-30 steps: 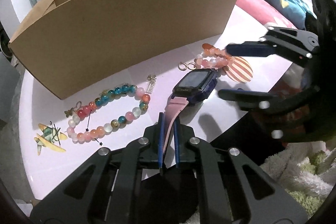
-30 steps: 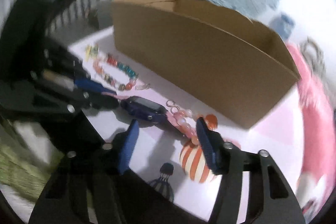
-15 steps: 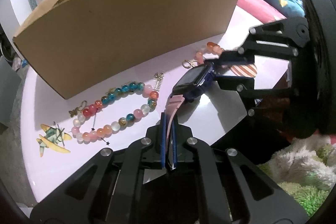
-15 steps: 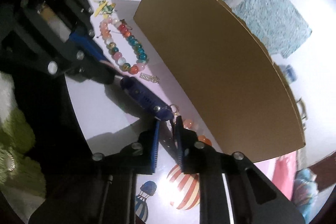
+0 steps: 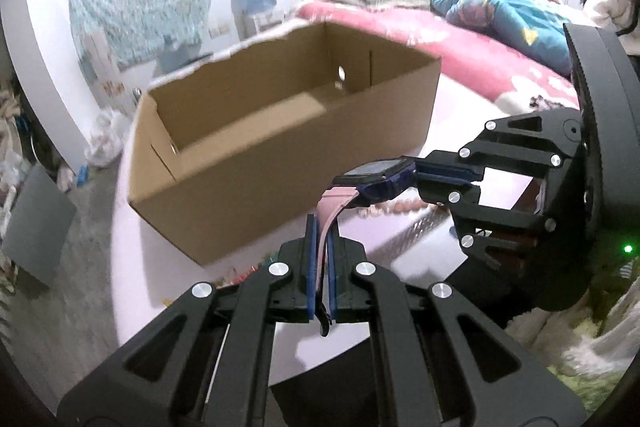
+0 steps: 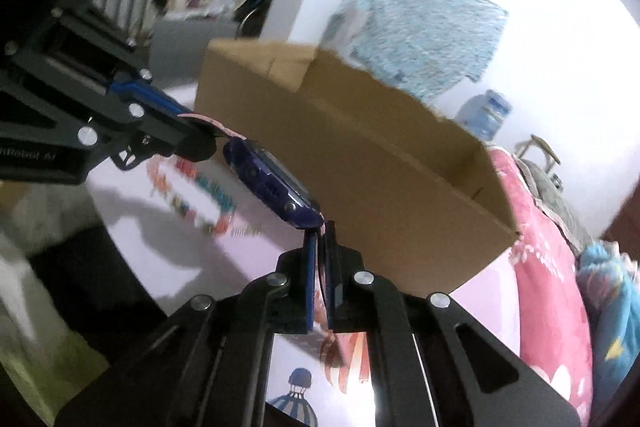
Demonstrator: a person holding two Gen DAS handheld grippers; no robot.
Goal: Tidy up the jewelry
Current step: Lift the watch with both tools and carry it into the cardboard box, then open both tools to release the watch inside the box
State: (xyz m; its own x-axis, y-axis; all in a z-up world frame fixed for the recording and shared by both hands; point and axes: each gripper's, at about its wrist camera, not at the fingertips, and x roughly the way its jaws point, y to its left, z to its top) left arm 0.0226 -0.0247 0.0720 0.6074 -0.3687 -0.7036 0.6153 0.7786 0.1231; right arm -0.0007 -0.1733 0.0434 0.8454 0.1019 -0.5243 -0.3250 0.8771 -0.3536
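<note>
The watch (image 5: 378, 179) hangs in the air at frame centre, in front of the open cardboard box (image 5: 280, 151), above the pink desk (image 5: 208, 307). The left gripper (image 5: 321, 267) is clenched on its pink strap at the lower middle; the right gripper (image 6: 320, 267) is clenched on the strap's other end. A blurred bead bracelet (image 6: 200, 203) lies on the desk at left.

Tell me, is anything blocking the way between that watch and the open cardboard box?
Nothing visible. The watch, held at both straps by the left gripper and right gripper, hangs beside the cardboard box, whose open top looks clear.
</note>
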